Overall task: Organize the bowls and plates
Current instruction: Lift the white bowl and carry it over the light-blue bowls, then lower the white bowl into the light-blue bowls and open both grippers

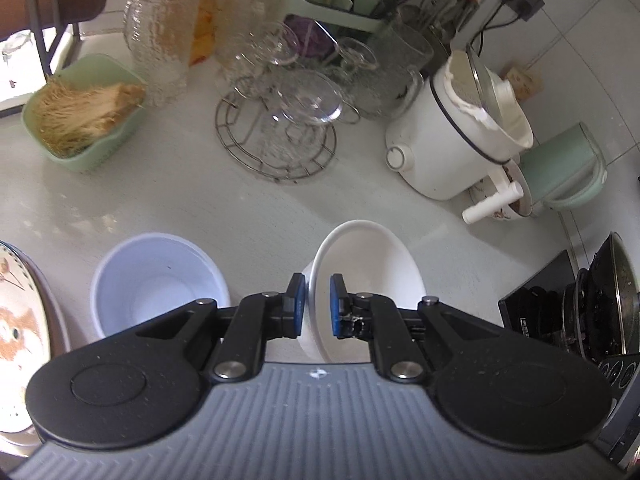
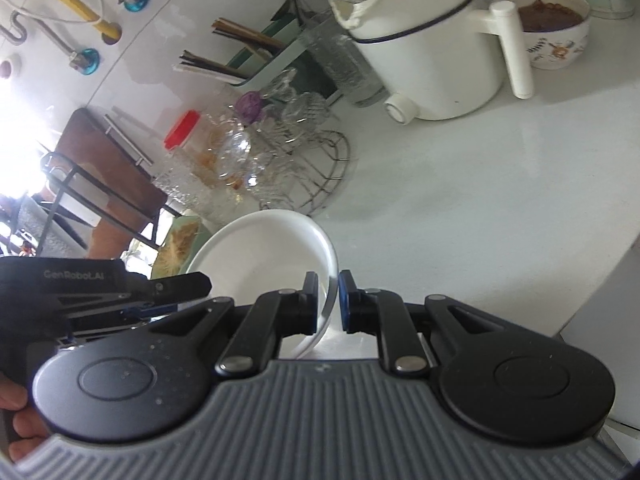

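Observation:
A white bowl (image 1: 368, 276) is held tilted above the counter. My left gripper (image 1: 318, 304) is shut on its rim, one pad inside and one outside. In the right wrist view my right gripper (image 2: 328, 300) is shut on the rim of the same white bowl (image 2: 264, 256), with the left gripper's body (image 2: 100, 292) at the bowl's far left side. A pale blue bowl (image 1: 156, 280) stands upright on the counter to the left. A patterned plate (image 1: 18, 320) lies at the far left edge.
A green dish of noodles (image 1: 80, 112), glassware on a wire rack (image 1: 276, 132), a white cooker pot (image 1: 452, 128), a green kettle (image 1: 568, 164), a flowered bowl of brown food (image 2: 556, 28) and a black stove with a pan (image 1: 592, 304) crowd the counter (image 1: 240, 208).

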Demonstrator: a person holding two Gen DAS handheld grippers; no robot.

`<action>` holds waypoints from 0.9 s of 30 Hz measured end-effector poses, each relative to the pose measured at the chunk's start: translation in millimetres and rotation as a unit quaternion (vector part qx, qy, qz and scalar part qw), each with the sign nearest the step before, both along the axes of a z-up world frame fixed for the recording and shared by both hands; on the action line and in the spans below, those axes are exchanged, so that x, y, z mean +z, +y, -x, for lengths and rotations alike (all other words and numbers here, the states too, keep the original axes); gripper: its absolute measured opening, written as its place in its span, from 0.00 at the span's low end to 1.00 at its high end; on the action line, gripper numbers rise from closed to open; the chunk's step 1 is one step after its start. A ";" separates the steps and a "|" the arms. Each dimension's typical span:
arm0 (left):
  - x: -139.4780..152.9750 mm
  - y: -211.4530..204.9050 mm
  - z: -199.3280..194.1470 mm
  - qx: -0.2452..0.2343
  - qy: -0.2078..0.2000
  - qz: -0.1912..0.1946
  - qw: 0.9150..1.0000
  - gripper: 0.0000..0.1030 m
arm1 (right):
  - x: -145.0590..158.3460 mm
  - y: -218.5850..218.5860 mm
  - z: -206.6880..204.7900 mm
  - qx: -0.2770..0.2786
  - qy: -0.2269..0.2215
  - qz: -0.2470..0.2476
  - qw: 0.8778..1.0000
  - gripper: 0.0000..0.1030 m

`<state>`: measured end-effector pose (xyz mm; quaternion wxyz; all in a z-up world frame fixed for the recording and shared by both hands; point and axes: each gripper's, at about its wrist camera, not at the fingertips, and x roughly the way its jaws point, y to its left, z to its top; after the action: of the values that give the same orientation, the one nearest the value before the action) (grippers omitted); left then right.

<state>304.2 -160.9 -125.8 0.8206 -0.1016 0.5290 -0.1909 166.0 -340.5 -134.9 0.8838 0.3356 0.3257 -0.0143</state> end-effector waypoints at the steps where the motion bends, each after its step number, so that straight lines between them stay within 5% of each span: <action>1: 1.8 4.8 -1.2 0.001 -0.002 0.002 1.000 0.13 | 2.1 3.2 -2.5 0.002 -0.001 0.001 1.000 0.14; 14: 14.6 81.7 -18.9 0.051 -0.013 0.020 0.998 0.13 | 22.9 60.4 -49.4 0.063 -0.004 0.032 0.997 0.14; 27: -17.7 133.1 -18.0 0.066 0.001 0.001 0.998 0.13 | 4.2 117.8 -68.9 0.121 0.043 0.094 0.987 0.15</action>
<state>322.2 -27.8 -143.5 0.8307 -0.1378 0.5219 -0.1366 234.9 -222.7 -130.8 0.8917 0.2083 0.3990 0.0475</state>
